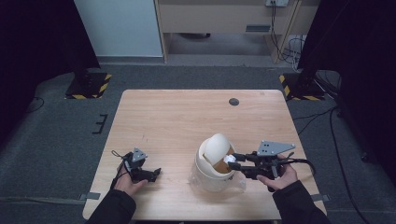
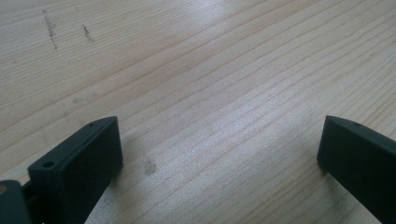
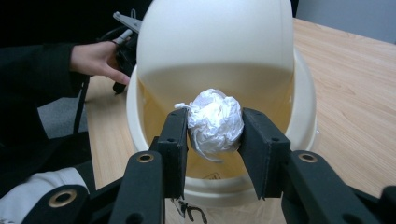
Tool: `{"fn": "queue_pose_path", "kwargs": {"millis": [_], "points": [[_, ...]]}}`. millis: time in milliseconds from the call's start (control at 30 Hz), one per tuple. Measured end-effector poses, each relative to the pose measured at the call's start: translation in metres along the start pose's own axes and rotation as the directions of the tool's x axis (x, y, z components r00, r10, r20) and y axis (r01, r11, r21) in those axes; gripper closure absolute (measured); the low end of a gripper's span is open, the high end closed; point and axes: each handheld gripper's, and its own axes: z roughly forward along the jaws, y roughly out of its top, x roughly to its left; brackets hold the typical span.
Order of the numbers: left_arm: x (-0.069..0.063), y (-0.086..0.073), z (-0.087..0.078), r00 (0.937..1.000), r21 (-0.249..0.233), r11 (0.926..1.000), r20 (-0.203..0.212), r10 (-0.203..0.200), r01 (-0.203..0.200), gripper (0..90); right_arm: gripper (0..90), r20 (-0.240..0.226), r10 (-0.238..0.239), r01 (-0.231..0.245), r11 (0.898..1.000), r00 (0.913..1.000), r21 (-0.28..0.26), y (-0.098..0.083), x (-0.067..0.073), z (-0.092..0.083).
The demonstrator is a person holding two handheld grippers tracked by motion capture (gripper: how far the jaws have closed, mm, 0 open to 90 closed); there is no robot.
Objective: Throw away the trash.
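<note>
Apparently near end: crumpled paper ball (image 3: 215, 120) pinched between right gripper (image 3: 214, 135) jaws, held at mouth of cream swing-lid bin (image 1: 205, 175), lower centre of high view; release left to do

Left gripper (image 2: 219, 154) wide open, empty, low over bare wooden table (image 2: 210, 70), lower left

- The gap between the jaws of the right gripper (image 3: 215, 135) is taken up by a crumpled paper ball (image 3: 215, 122), which is pressed from both sides.
- Just ahead of those jaws, the opening of a cream bin (image 3: 303, 116) is partly roofed by its tilted swing lid (image 3: 217, 39); free room is left beneath the lid.
- Between the wide-apart jaws of the left gripper (image 2: 219, 154), bare table (image 2: 210, 84) is seen, and the wood ahead is unobstructed.
</note>
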Motion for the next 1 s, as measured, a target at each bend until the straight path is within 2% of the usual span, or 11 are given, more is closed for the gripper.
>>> {"fn": "queue_pose_path", "kwargs": {"millis": [300, 533, 567, 667, 767, 800, 833, 867, 900, 933, 1000], "points": [[0.0, 0.0, 0.0, 1.0, 0.0, 1.0, 0.0, 0.0, 0.0, 0.0, 53.4, 0.021, 0.008, -0.008, 1.0, 0.9997, -0.006, -0.001, -0.001, 0.003], [0.0, 0.0, 0.0, 1.0, 0.0, 1.0, 0.0, 0.0, 0.0, 0.0, 45.5, 0.054, 0.017, -0.013, 0.997, 0.9984, -0.071, 0.003, -0.005, -0.007], [0.0, 0.0, 0.0, 1.0, 0.0, 1.0, 0.0, 0.0, 0.0, 0.0, 40.7, 0.089, 0.021, -0.012, 0.995, 0.9958, -0.097, 0.005, -0.009, -0.013], [0.0, 0.0, 0.0, 1.0, 0.0, 1.0, 0.0, 0.0, 0.0, 0.0, 35.0, 0.136, 0.05, -0.031, 0.989, 0.9895, -0.142, 0.005, -0.015, -0.021], [0.0, 0.0, 0.0, 1.0, 0.0, 1.0, 0.0, 0.0, 0.0, 0.0, 29.9, 0.19, 0.069, -0.038, 0.986, 0.9795, -0.161, 0.002, -0.023, -0.027], [0.0, 0.0, 0.0, 1.0, 0.0, 1.0, 0.0, 0.0, 0.0, 0.0, 29.9, 0.19, 0.069, -0.038, 0.986, 0.9795, -0.161, 0.002, -0.023, -0.027], [0.0, 0.0, 0.0, 1.0, 0.0, 1.0, 0.0, 0.0, 0.0, 0.0, 25.5, 0.231, 0.091, -0.051, 0.984, 0.9687, -0.173, -0.002, -0.03, -0.029], [0.0, 0.0, 0.0, 1.0, 0.0, 1.0, 0.0, 0.0, 0.0, 0.0, 24.9, 0.244, 0.103, -0.06, 0.983, 0.9643, -0.176, -0.005, -0.033, -0.029], [0.0, 0.0, 0.0, 1.0, 0.0, 1.0, 0.0, 0.0, 0.0, 0.0, 24.9, 0.244, 0.103, -0.06, 0.983, 0.9643, -0.176, -0.005, -0.033, -0.029], [0.0, 0.0, 0.0, 1.0, 0.0, 1.0, 0.0, 0.0, 0.0, 0.0, 22.6, 0.268, 0.123, -0.077, 0.981, 0.9554, -0.177, -0.01, -0.039, -0.03], [0.0, 0.0, 0.0, 1.0, 0.0, 1.0, 0.0, 0.0, 0.0, 0.0, 21.0, 0.285, 0.133, -0.088, 0.982, 0.9492, -0.166, -0.015, -0.045, -0.03]]}}
